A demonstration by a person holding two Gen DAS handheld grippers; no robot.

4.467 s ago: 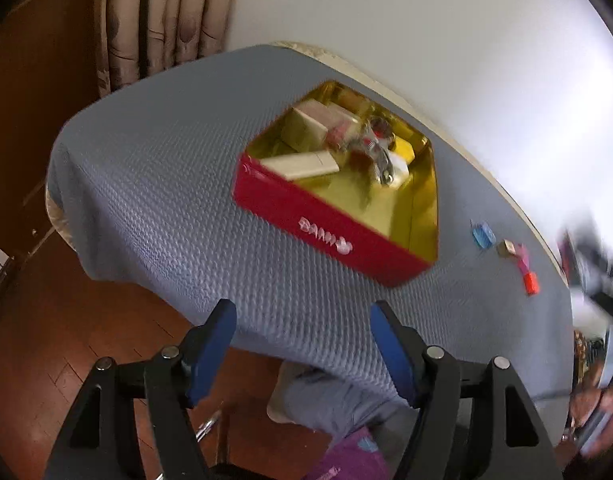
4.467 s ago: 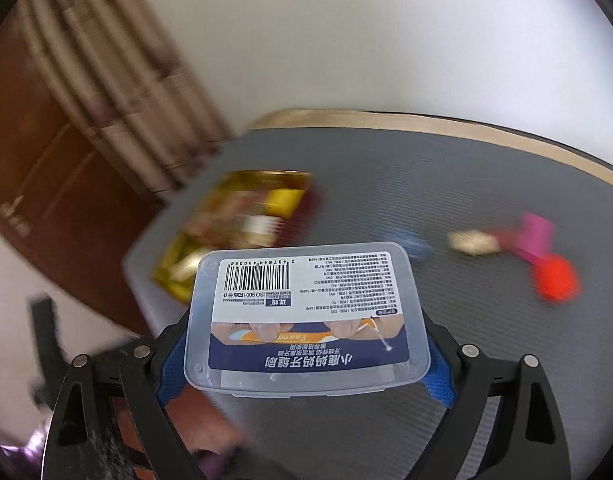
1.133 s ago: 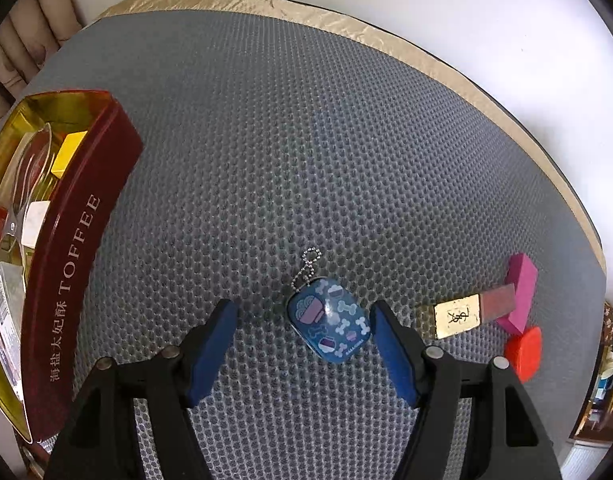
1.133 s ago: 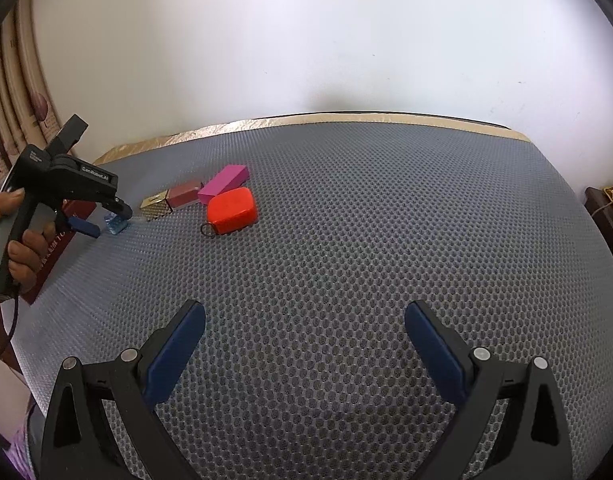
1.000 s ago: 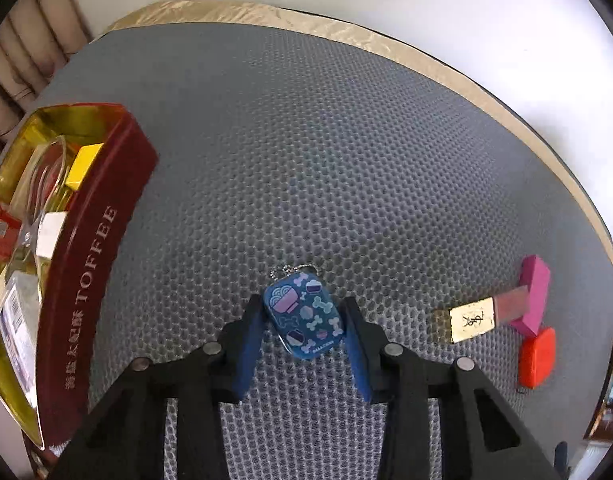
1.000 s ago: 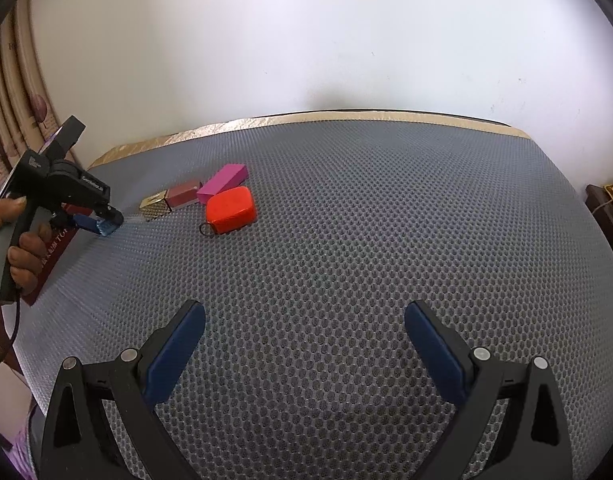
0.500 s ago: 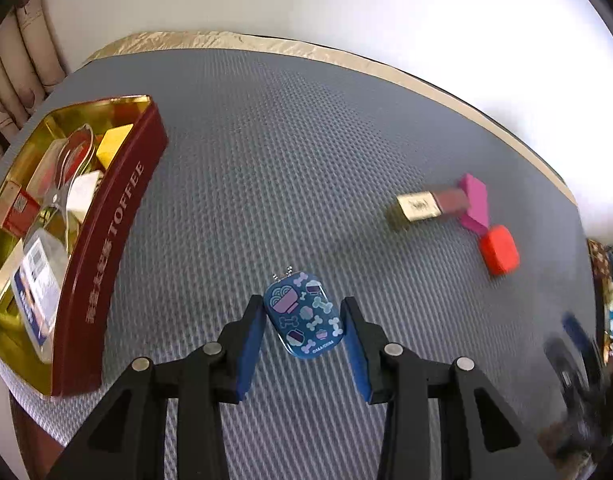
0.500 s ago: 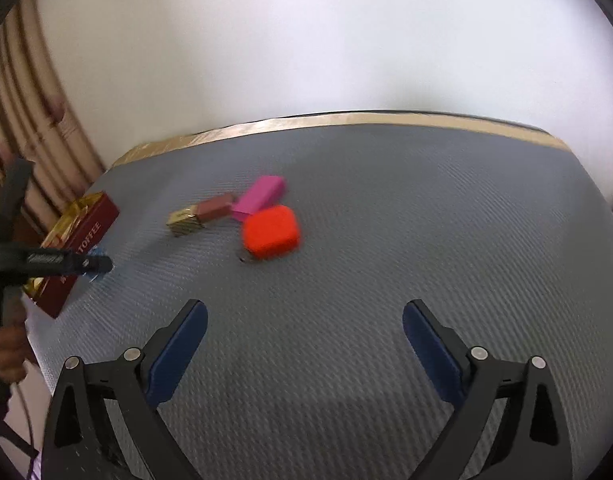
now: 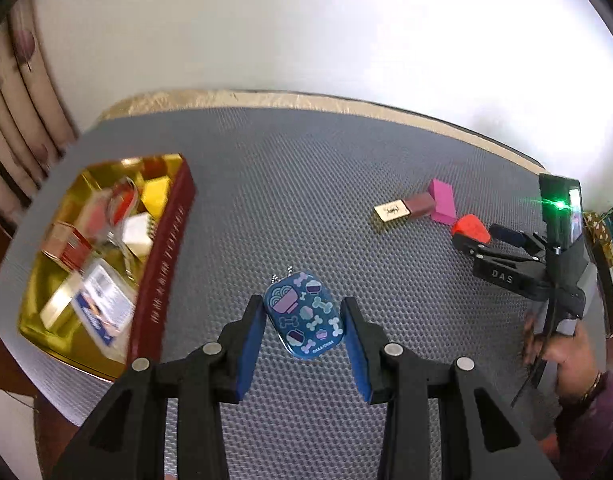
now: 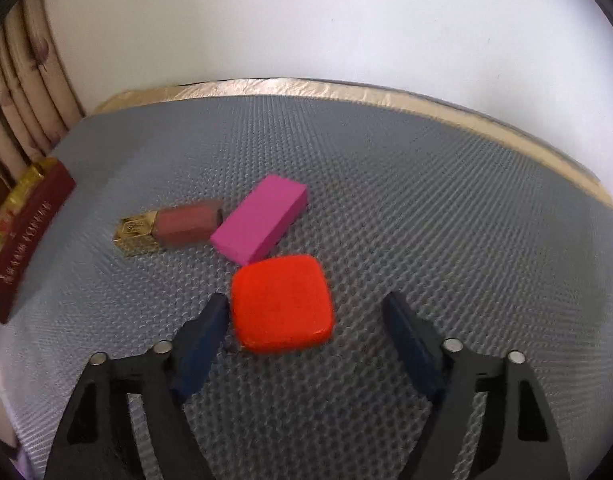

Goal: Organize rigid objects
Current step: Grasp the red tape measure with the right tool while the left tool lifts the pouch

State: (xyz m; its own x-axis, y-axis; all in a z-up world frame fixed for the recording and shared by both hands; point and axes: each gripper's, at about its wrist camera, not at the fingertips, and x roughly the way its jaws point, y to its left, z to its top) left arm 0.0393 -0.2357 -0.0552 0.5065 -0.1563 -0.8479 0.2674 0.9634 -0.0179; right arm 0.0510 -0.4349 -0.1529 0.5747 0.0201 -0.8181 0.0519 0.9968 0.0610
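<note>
Since a second ago the left gripper [image 9: 302,316] has been lifting the tag [image 9: 304,316] off the mat [image 9: 306,184], and the tin [image 9: 162,264] is now sitting at nine o'clock of it. Pads are pinching the tag's long edges; it looks light, stiff and slick. At three o'clock, the right gripper [image 10: 306,320] is closing around the red case [image 10: 280,304], its right pad not yet touching. Case looks hard, smooth; flat sides suit.

white letters "das" stand on the black body of the right gripper [image 9: 476,236], seen at the right from the left wrist. the print on the red tin [image 9: 162,264], far left, is too blurred to read.
</note>
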